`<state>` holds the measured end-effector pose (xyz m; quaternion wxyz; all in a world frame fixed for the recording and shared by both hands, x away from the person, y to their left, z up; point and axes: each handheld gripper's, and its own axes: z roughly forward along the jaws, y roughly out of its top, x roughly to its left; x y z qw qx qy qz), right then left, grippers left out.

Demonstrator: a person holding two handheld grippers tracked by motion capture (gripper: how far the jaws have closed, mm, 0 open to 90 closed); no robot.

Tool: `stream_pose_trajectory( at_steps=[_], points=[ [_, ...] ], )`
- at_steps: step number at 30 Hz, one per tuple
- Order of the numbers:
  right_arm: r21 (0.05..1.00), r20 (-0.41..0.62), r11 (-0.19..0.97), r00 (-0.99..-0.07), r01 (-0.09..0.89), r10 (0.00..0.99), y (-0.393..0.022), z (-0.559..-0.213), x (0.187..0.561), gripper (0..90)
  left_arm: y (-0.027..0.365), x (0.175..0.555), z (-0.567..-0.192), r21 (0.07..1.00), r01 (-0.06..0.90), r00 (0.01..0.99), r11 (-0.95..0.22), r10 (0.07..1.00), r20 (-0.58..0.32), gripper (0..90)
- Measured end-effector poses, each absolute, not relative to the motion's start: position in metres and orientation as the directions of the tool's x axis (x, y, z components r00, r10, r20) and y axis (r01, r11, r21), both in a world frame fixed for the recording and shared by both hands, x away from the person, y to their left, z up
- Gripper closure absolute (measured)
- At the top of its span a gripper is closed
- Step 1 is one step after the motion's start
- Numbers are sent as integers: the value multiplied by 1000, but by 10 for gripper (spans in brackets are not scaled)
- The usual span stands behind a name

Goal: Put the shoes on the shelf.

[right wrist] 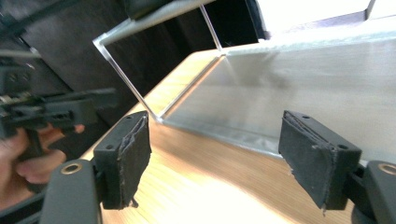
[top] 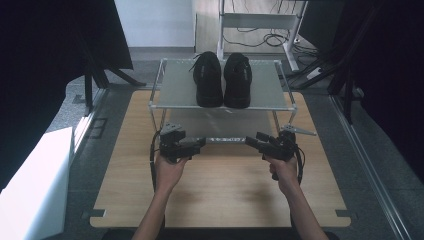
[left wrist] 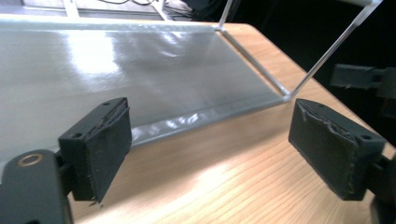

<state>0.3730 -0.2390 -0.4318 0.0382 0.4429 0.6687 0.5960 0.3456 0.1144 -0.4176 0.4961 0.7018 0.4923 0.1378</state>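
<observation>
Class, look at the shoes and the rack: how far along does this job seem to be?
Done: both black shoes stand side by side on the top shelf of the rack. In hand: nothing; the left gripper and right gripper are open and empty, held low over the table in front of the bare lower shelf. Left: possibly nothing, or moving the shoes.

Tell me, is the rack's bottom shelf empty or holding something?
Empty: the bottom shelf shows bare metal; both shoes stand on the top shelf.
</observation>
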Motion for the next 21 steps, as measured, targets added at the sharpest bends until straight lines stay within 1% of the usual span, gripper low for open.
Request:
stream_pose_trajectory(
  at_steps=[5,7,9,14,21],
  points=[
    [852,386,-20,-602,523,699,-244,-433,361,189,121,333,-422,832,549,472,-78,850,-232,86],
    [860,340,28,-612,510,714,-246,-434,355,184,124,328,-424,830,549,471,-100,857,-208,67],
    [863,303,68,-619,501,725,-248,-436,350,147,127,322,-426,826,548,471,-129,864,-177,52],
    [862,236,142,-632,488,738,-255,-439,336,137,131,305,-429,818,540,479,-199,871,-105,0],
    [859,180,194,-634,475,752,-270,-439,315,126,140,281,-437,815,538,493,-215,865,-98,0]
  ],
)
